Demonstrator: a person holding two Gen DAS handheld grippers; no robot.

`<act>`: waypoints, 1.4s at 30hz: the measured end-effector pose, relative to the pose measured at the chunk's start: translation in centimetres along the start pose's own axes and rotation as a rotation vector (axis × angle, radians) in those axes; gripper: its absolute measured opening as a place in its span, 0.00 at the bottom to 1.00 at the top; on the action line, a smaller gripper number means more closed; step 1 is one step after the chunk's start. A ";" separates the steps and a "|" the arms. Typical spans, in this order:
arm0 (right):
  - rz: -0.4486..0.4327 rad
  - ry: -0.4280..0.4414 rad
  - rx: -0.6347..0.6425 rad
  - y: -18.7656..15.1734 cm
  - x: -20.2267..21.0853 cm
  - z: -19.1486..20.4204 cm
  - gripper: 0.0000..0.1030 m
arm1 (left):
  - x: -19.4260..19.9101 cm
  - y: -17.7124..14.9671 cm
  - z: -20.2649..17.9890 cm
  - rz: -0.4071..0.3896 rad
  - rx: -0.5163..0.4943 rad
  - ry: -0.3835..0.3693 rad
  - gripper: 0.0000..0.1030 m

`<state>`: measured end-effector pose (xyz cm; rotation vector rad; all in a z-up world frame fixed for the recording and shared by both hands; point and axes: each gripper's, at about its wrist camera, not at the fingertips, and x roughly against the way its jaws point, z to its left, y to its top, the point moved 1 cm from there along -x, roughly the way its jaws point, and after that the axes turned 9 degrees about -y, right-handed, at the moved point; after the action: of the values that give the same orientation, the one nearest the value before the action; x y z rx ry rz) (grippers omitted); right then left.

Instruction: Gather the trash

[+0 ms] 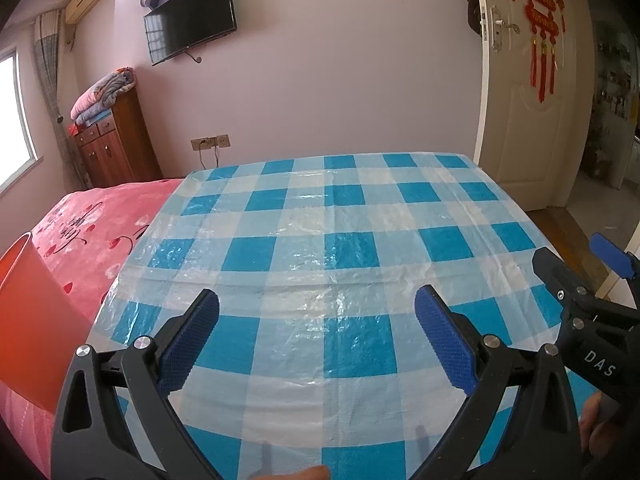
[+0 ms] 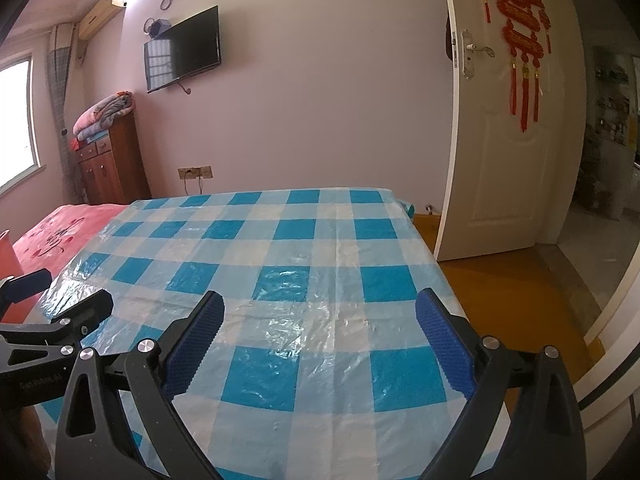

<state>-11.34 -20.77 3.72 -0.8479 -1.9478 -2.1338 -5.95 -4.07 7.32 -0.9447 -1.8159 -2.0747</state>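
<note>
My left gripper [image 1: 318, 300] is open and empty, held above a table covered in a blue and white checked plastic cloth [image 1: 320, 216]. My right gripper [image 2: 320, 302] is open and empty above the same cloth [image 2: 280, 248], nearer its right edge. The right gripper also shows at the right edge of the left wrist view [image 1: 576, 268], and the left gripper at the left edge of the right wrist view [image 2: 60, 296]. An orange-red bin [image 1: 28, 320] stands at the far left beside the table. No piece of trash shows on the cloth in either view.
A bed with a pink cover [image 1: 92, 220] lies left of the table. A wooden cabinet [image 1: 116, 144] with folded quilts stands against the back wall under a wall TV [image 1: 190, 18]. An open white door [image 2: 504, 128] and orange floor [image 2: 500, 280] lie to the right.
</note>
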 end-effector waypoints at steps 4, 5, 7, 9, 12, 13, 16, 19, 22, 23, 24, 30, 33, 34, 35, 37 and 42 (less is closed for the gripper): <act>0.002 0.005 0.003 0.0 0.0 0.1 0.93 | 0.2 0.0 0.0 -0.003 0.004 0.003 0.96; 0.002 0.006 0.004 -0.1 0.0 0.2 0.93 | 0.2 0.0 0.1 -0.004 0.005 0.003 0.96; 0.002 0.010 0.005 -0.1 0.1 0.2 0.93 | 0.3 0.0 0.1 -0.005 0.005 0.004 0.96; 0.000 0.014 0.007 -0.2 0.2 0.3 0.93 | 0.3 0.1 0.1 -0.005 0.005 0.003 0.96; -0.006 0.015 0.008 -0.1 0.3 0.3 0.93 | 0.3 0.1 0.0 -0.003 0.002 0.003 0.96; -0.008 0.015 0.008 -0.1 0.4 0.3 0.93 | 0.2 0.0 0.0 -0.003 0.001 0.003 0.96; -0.008 0.019 0.009 -0.1 0.4 0.3 0.93 | 0.2 0.0 -0.1 -0.002 -0.001 0.003 0.96; -0.002 0.019 0.013 -0.2 0.3 0.3 0.93 | 0.2 0.0 -0.1 -0.004 -0.001 0.004 0.96; 0.000 0.023 0.014 -0.2 0.3 0.3 0.93 | 0.2 0.0 -0.1 -0.003 -0.002 0.004 0.96; 0.000 0.023 0.013 -0.2 0.3 0.3 0.93 | 0.2 0.0 -0.1 -0.003 -0.002 0.004 0.96; 0.000 0.022 0.014 -0.2 0.3 0.3 0.93 | 0.2 0.0 -0.1 -0.001 -0.002 0.003 0.96; 0.003 0.020 0.020 -0.3 0.2 0.3 0.93 | 0.0 0.0 0.0 0.004 0.003 -0.004 0.96; 0.015 0.022 0.023 -0.4 -0.1 0.4 0.93 | -0.2 -0.1 0.0 -0.001 0.002 0.004 0.96; 0.023 0.026 0.023 -0.4 -0.3 0.4 0.93 | -0.4 -0.2 0.1 -0.002 0.004 0.010 0.96; 0.031 0.029 0.024 -0.5 -0.5 0.4 0.93 | -0.6 -0.2 0.3 0.000 0.010 0.015 0.96; 0.054 0.036 0.024 -0.6 -0.9 0.5 0.93 | -1.2 -0.5 0.6 0.010 0.022 0.018 0.96; 0.171 0.075 0.027 -1.1 -3.1 0.8 0.93 | -3.5 -1.4 1.2 0.082 0.051 0.021 0.96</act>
<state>-9.03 -20.69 1.26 -0.8815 -1.7943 -2.0076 -3.68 -3.50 4.16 -0.9642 -1.7797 -1.9729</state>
